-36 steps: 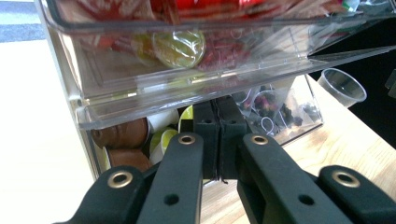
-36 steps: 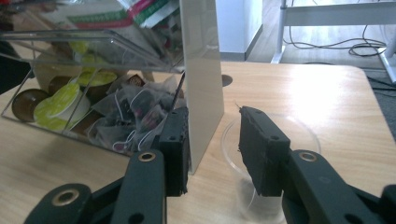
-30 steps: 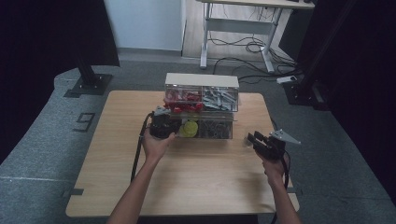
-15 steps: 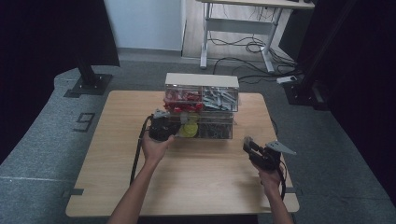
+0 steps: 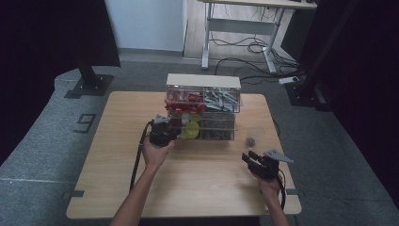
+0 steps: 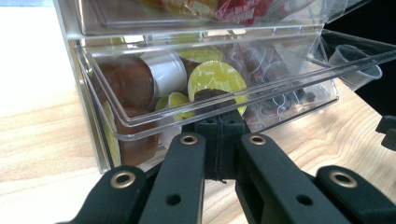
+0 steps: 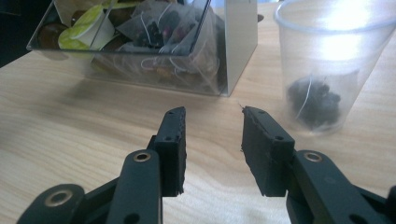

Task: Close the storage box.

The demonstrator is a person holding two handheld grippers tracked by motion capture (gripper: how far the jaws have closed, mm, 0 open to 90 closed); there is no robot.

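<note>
Clear drawer (image 6: 140, 128): sticks out, front edge right at left gripper (image 6: 219, 135)
Left jaws: pinched together
Right gripper (image 7: 212, 135): jaws apart, holding nothing, cup (image 7: 327, 70) close

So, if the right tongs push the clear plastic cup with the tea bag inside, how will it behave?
The plastic cup looks thin and holds just a small tea bag, so it is probably very light and may slide or tip. Its narrow base and wider rim suggest easy tipping. Squeezed, the wall would likely flex.
</note>
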